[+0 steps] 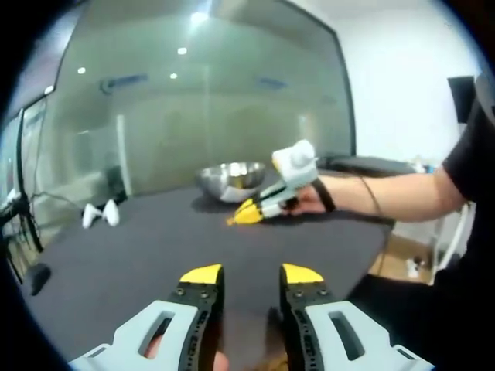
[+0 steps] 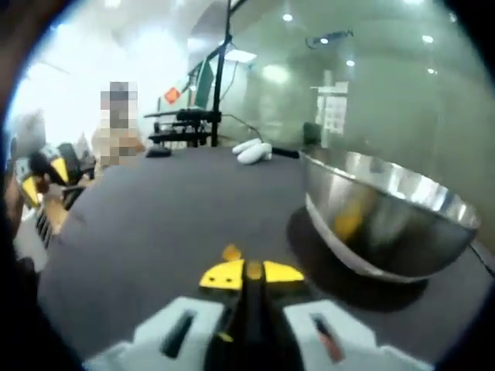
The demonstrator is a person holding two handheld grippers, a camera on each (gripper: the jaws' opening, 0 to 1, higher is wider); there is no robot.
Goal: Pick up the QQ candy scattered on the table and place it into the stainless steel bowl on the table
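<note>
In the right gripper view my right gripper is shut on a small orange-yellow QQ candy that pokes out past its yellow tips, low over the dark table. The stainless steel bowl stands just to the right of it, with a yellow glint on its wall. In the left gripper view my left gripper is open with nothing between its jaws, above the table's near part. Farther out, the right gripper is held by a hand in front of the bowl.
Two white objects lie at the table's far edge. A glass wall stands behind the table. A black stand is beyond the far edge. A person's arm reaches in from the right.
</note>
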